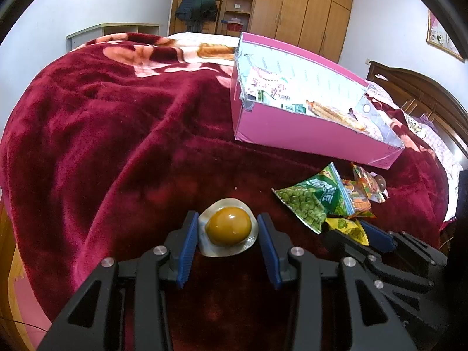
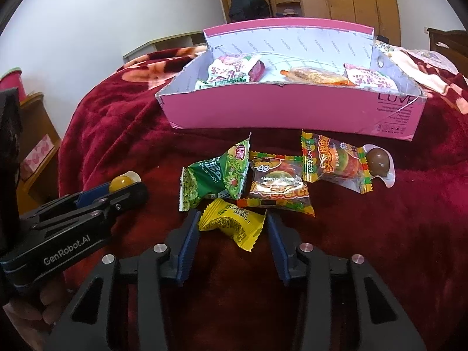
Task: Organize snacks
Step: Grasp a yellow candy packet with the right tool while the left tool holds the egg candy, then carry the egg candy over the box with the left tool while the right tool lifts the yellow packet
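I work on a bed with a dark red blanket (image 1: 111, 134), and I must put the snacks into the pink box (image 2: 292, 111). My left claw (image 1: 228, 234) stands around the yellow jelly cup (image 1: 229, 226); its blue pads are at both sides of the cup's rim, and they seem to touch it, so I judge that I hold it, though it lies on the blanket. My right claw (image 2: 232, 228) is half closed around the small yellow packet (image 2: 231, 223). The pads are at the two twisted ends, but I cannot tell if they press it already.

The box lies behind the loose snacks, near but apart from them. Inside it I see already a few packets and a long wrapped bar, so a part of the work is done. On the blanket between the box and my claws are left a green pea bag (image 2: 216, 175), two gummy packets (image 2: 278, 187) and a brown jelly cup (image 2: 378, 162). With the two things at my claws, six snacks are not yet in the box. I think the task is about at the middle.
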The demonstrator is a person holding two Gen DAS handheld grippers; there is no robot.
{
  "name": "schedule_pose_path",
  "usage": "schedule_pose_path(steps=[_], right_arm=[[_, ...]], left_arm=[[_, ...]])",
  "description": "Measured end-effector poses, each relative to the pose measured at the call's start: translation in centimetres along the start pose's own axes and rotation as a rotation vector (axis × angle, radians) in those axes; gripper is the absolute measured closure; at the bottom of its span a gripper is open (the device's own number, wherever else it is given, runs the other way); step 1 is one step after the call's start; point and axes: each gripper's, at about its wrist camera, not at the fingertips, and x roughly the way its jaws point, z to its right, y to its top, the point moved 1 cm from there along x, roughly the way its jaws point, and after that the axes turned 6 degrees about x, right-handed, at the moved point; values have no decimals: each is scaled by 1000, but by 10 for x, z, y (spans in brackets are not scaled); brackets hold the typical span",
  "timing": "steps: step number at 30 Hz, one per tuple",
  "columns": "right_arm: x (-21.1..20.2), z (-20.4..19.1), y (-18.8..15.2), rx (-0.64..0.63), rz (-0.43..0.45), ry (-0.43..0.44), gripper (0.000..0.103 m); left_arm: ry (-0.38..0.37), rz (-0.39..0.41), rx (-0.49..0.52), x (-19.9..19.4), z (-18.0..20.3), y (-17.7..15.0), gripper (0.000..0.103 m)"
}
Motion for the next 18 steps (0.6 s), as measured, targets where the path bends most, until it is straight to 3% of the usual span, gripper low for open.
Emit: schedule_pose_path(steps=[7,18], right_arm=[[-13,4,-4,9,14,15,67],[-33,14,-3,40,49,37,67]], left_arm=[[-3,8,7,-7,5,2,60],[-10,34,43,-24,22,8,60]])
